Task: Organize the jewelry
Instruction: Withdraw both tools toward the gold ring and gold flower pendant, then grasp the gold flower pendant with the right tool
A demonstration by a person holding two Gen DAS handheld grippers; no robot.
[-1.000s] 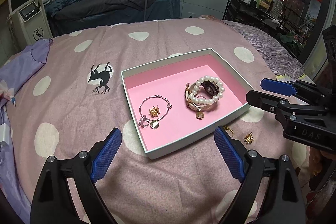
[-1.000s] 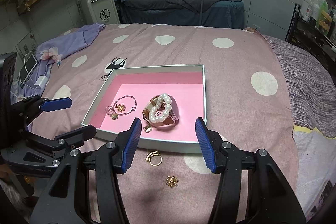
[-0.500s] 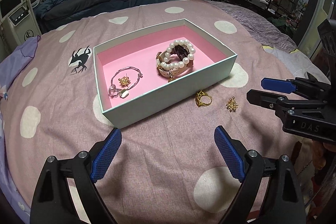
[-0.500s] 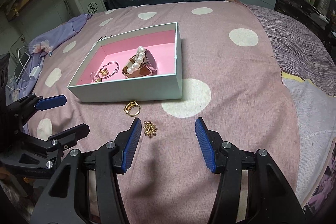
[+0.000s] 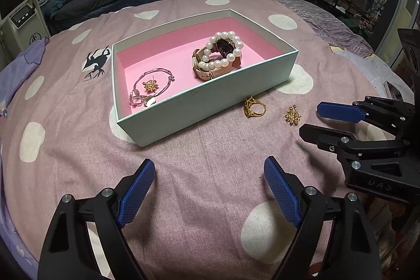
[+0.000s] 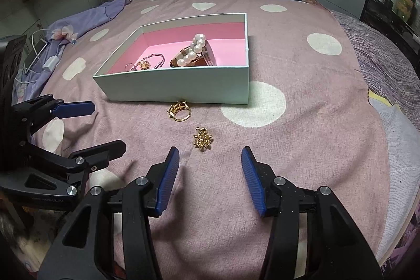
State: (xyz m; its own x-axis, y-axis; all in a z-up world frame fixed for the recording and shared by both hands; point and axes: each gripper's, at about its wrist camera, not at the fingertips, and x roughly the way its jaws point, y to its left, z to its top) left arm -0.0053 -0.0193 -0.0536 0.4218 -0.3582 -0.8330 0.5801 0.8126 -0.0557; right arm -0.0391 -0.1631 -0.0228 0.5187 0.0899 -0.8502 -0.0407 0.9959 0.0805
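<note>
I see a shallow rectangular cardboard box (image 5: 210, 101), pale mint outside with a smooth pink lining, resting on a soft pink bedspread (image 5: 210, 201) with a woven texture and cream dots. Inside the box, a bracelet of round glossy pearls (image 5: 223, 51) sits on a tan strap-like band. Beside it lies a thin silver chain bracelet (image 5: 152, 85), looped around a small gold flower-shaped earring (image 5: 150, 85).

Two pieces lie outside on the bedspread: a gold ring (image 6: 179, 110) just beside the box's near wall, and a second gold flower earring (image 6: 202, 139) a little farther out, apart from the ring.

My right gripper (image 6: 210, 175) hangs low over the fabric, its ribbed blue pads spread wide and holding nothing; the loose earring lies just ahead of the gap between them. My left gripper (image 5: 207, 190) is likewise spread and unloaded, pointing at the box's near corner from further back. Both black frames tilt downward toward the bed.
</note>
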